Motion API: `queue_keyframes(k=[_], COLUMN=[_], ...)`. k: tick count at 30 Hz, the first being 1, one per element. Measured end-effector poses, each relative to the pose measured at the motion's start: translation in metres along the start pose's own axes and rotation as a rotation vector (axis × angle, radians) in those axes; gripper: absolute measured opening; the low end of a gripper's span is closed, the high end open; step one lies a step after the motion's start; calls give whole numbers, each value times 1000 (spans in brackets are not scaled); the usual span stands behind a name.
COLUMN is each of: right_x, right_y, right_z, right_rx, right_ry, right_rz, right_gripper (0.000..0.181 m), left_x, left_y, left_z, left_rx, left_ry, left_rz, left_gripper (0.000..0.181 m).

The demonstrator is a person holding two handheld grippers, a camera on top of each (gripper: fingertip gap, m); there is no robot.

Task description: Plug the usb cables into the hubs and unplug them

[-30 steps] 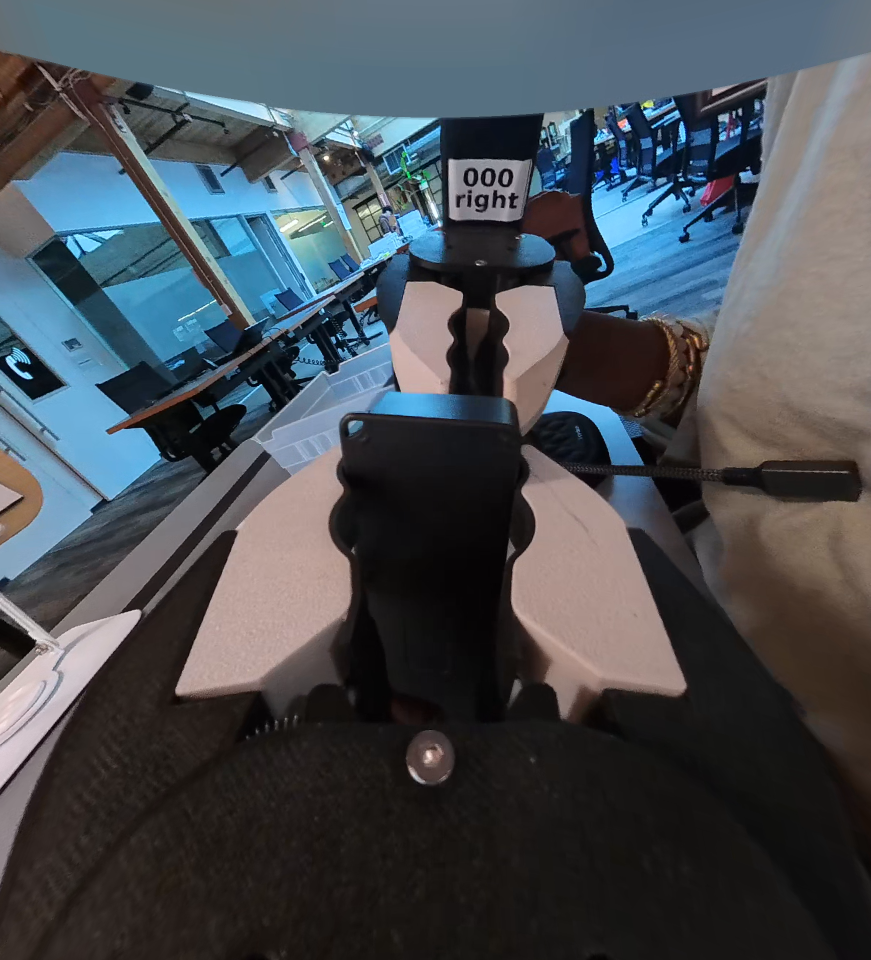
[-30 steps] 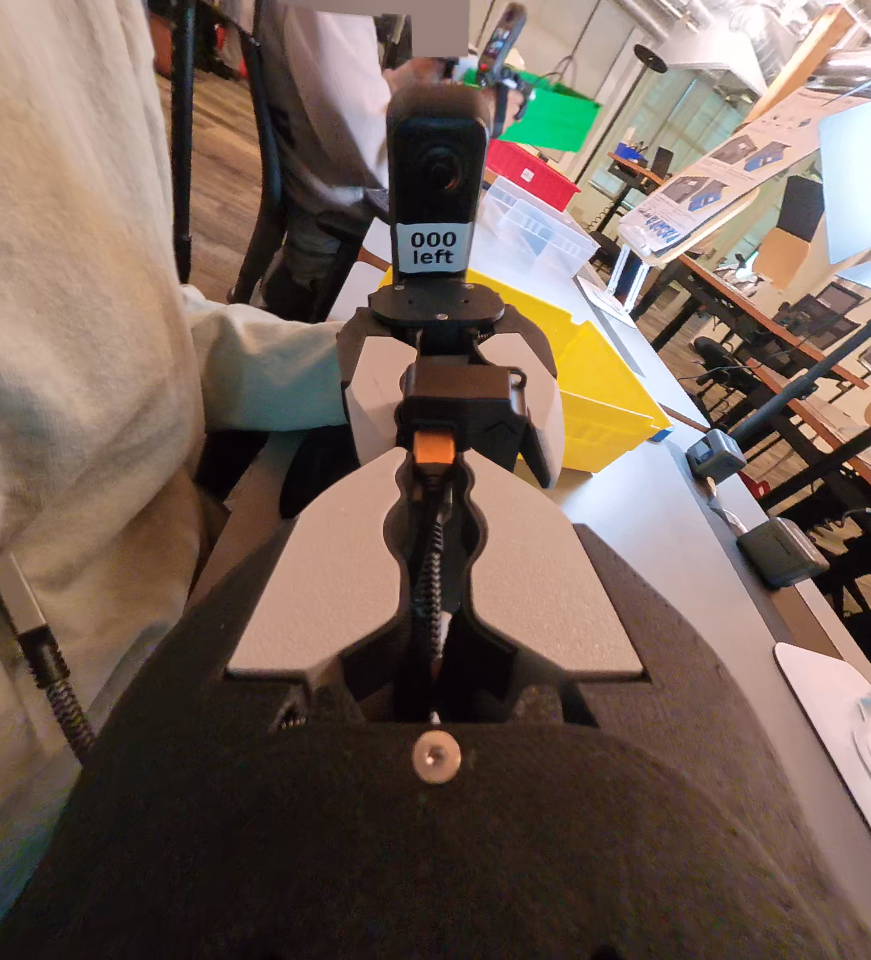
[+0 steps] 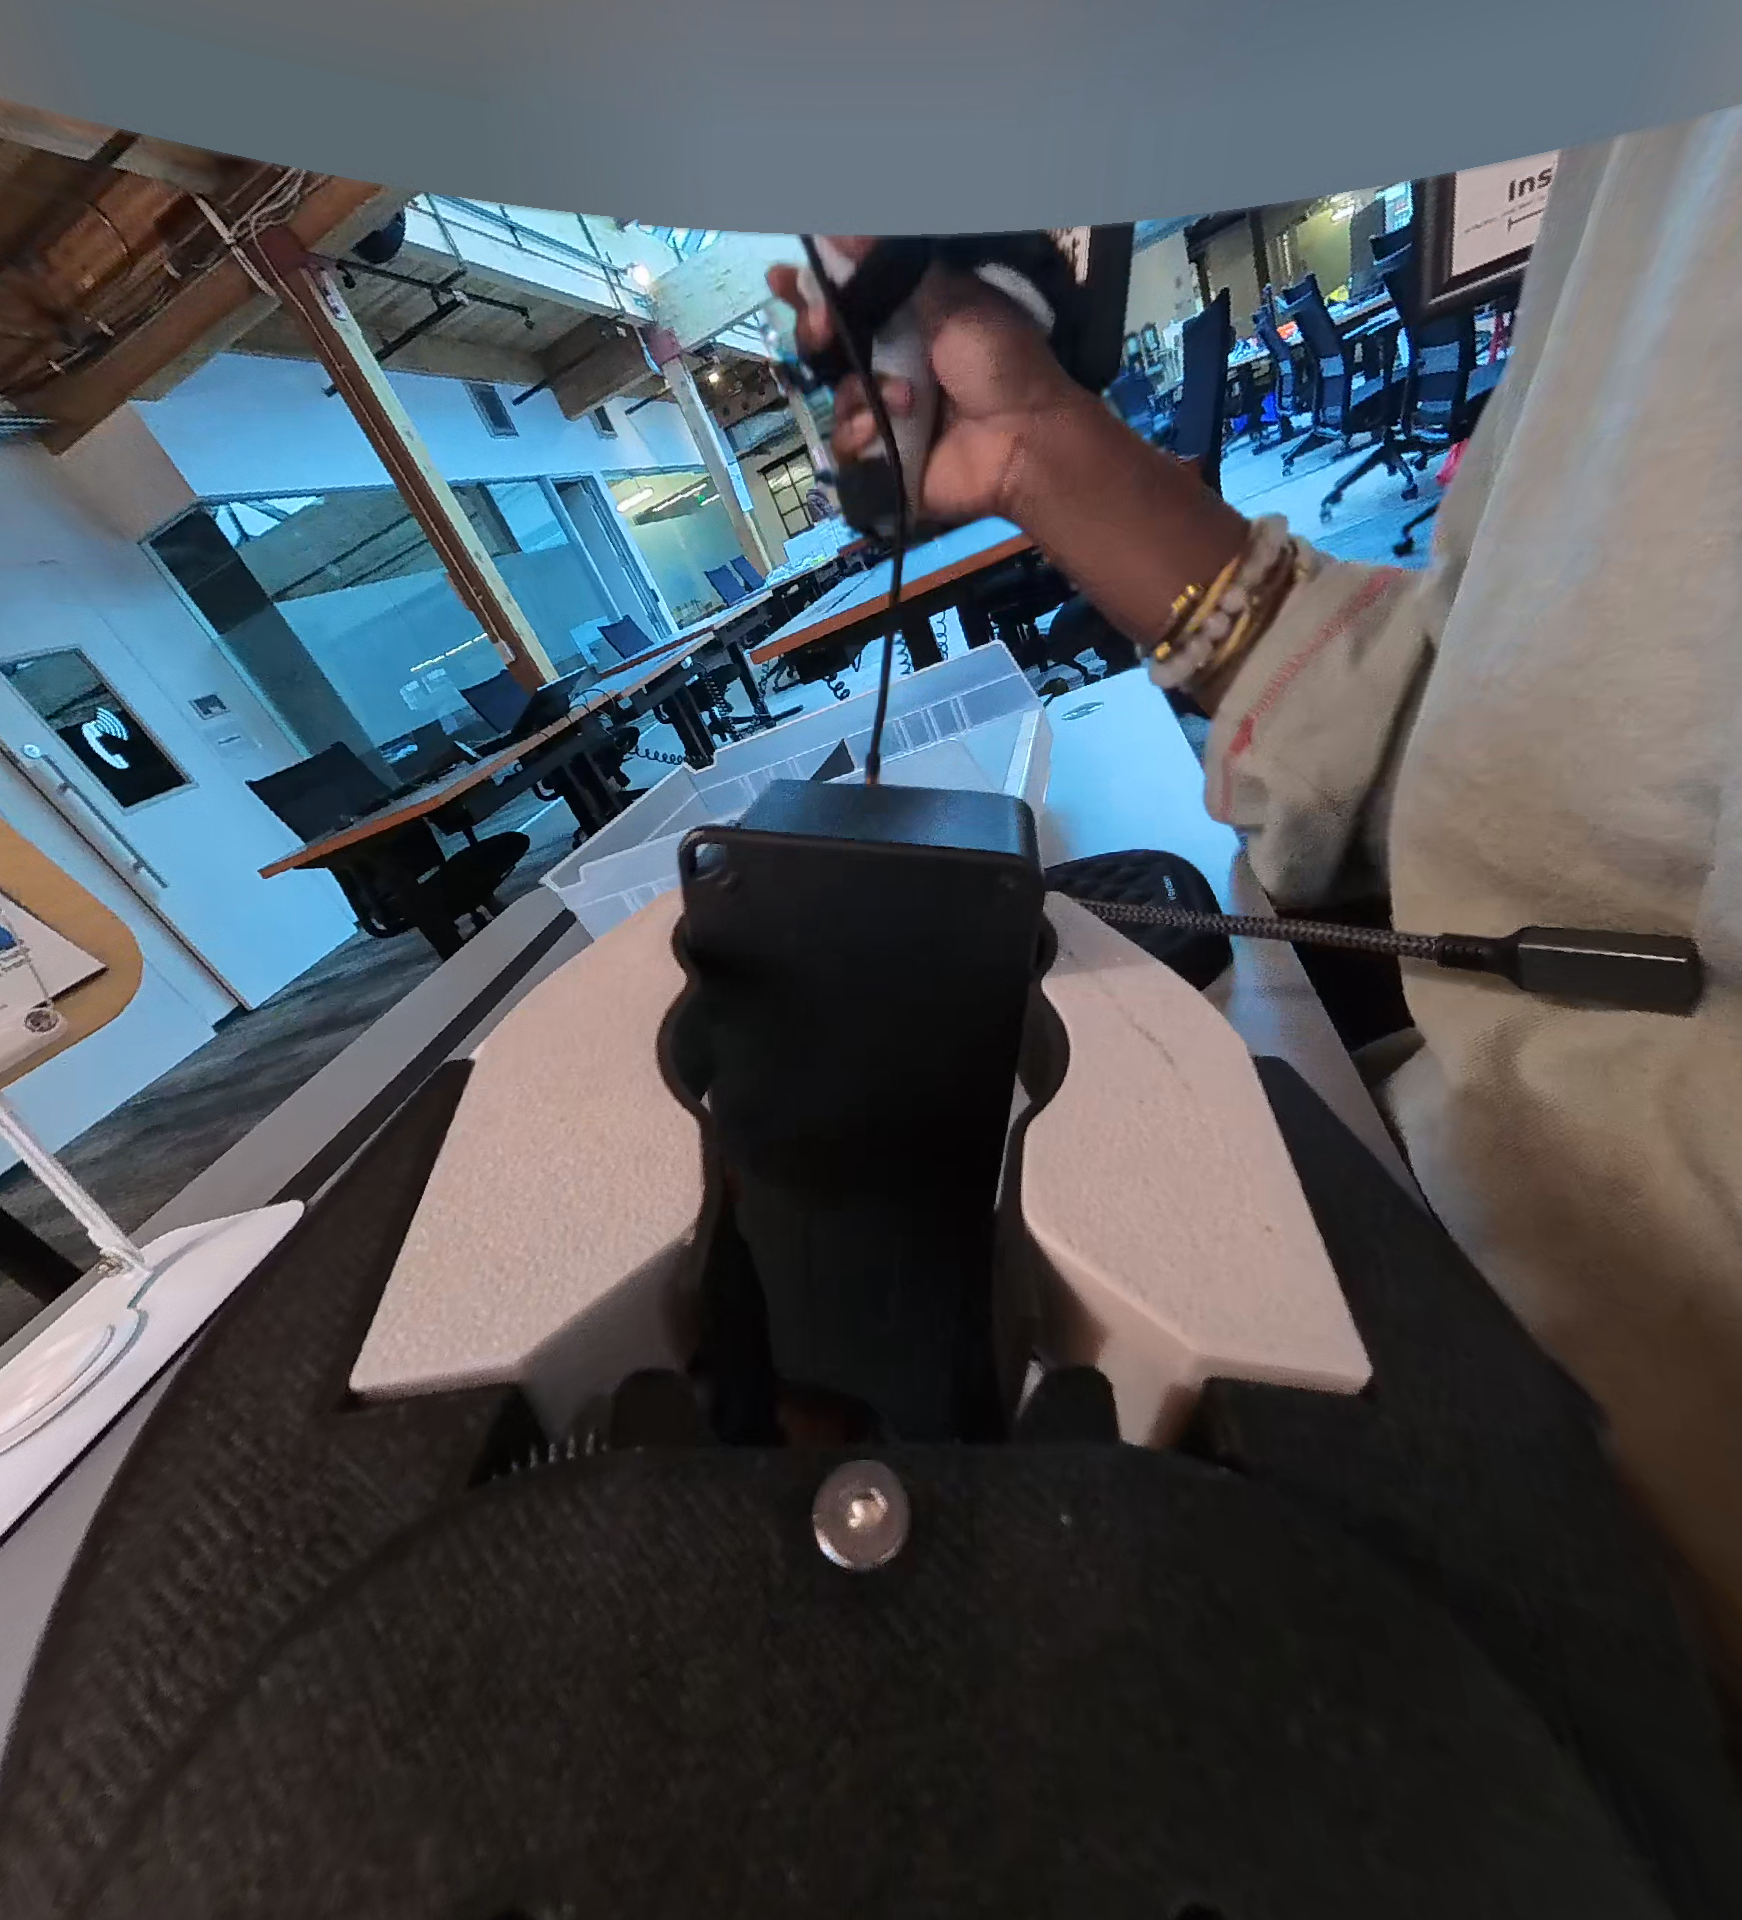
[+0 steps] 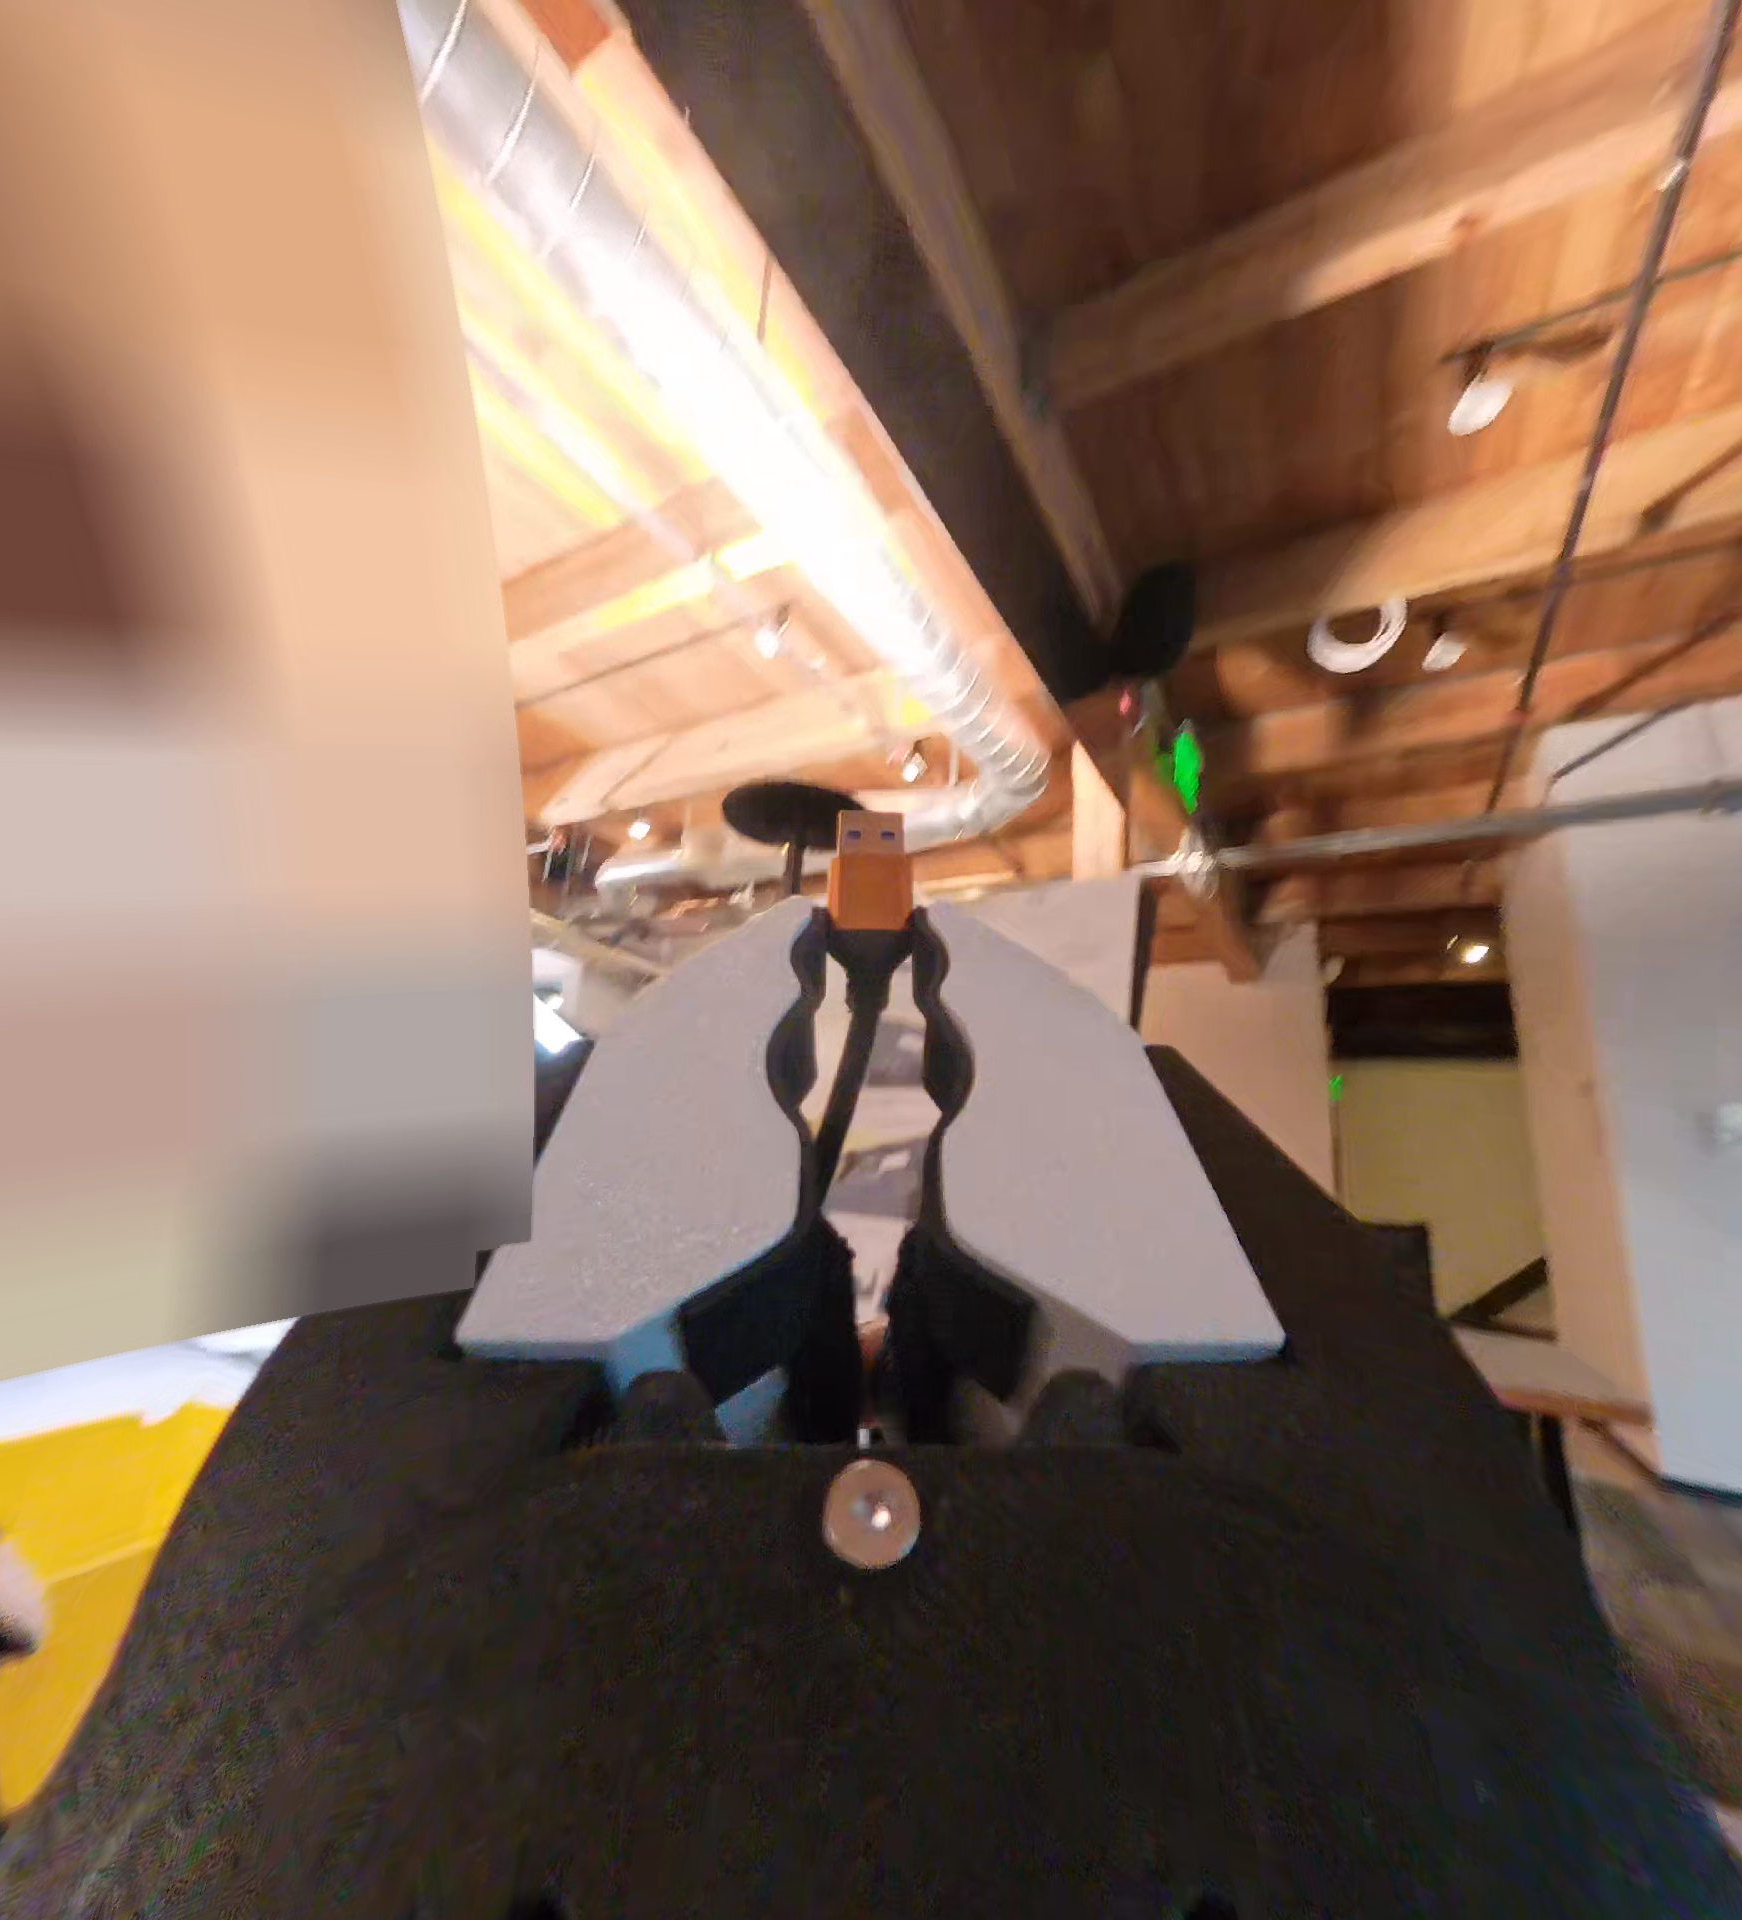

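A: What does the left gripper (image 3: 862, 914) hold?

B: It is clamped on the black USB hub (image 3: 862, 997), which sticks out between its grey fingers (image 3: 555, 1164); that keeps the hub steady for a plug.

A: And the braided cable (image 3: 1262, 927) going off to the right?

B: That looks like the hub's own lead; its dark plug (image 3: 1599, 968) rests against the person's pale shirt (image 3: 1625, 727).

A: Where is the USB cable?

B: The right gripper (image 4: 869, 920) pinches it just behind the orange plug (image 4: 869, 883); the plug is out of the hub and points up at the wooden ceiling (image 4: 1366, 260); the thin cable (image 3: 882, 623) hangs down toward the hub.

A: So it is unplugged?

B: It seems so; the person's hand (image 3: 992, 416) is high above the clear bin (image 3: 815, 758).
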State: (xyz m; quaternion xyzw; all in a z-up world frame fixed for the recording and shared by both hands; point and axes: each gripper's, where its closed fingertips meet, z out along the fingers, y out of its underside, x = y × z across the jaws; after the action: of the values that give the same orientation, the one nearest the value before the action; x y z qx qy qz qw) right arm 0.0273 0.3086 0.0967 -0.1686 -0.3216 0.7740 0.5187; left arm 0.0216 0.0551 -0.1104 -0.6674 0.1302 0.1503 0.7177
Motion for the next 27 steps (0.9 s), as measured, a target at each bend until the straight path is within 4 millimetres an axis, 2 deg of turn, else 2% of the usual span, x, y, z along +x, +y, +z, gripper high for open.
queue_keyframes(k=[2,6,9,11,14,17,19,21,24,27], right_x=[12,23,26,27,37,44,46,44,43,56], right_y=[-24,-51,-52,-41,-2,40,60,73,81,103], right_z=[4,8,4,-1,-13,-31,-41,-49,-54,-62], right_rx=[55,97,71,28,-92,-198,-229,-250,-247,-409], right_ry=[21,36,40,16,-22,-84,-110,-152,-171,-84], right_rz=[-45,-108,-188,-244,-330,-309,-262,-232,-175,-122], right_gripper=[15,15,15,15,15,15,15,15,15,15], left_x=[1,2,0,0,0,0,0,-1,0,-1], left_y=[0,0,0,0,-1,0,0,-1,-1,-1], left_z=[2,3,3,3,3,4,4,5,6,6], left_rx=[0,-2,6,10,14,8,9,13,15,19], left_ry=[2,3,-1,-1,-2,-2,-3,-1,2,-1], left_rz=[3,8,0,-3,-5,-2,-5,-9,-10,-14], left_gripper=[57,57,57,59,58,58,58,58,59,59])
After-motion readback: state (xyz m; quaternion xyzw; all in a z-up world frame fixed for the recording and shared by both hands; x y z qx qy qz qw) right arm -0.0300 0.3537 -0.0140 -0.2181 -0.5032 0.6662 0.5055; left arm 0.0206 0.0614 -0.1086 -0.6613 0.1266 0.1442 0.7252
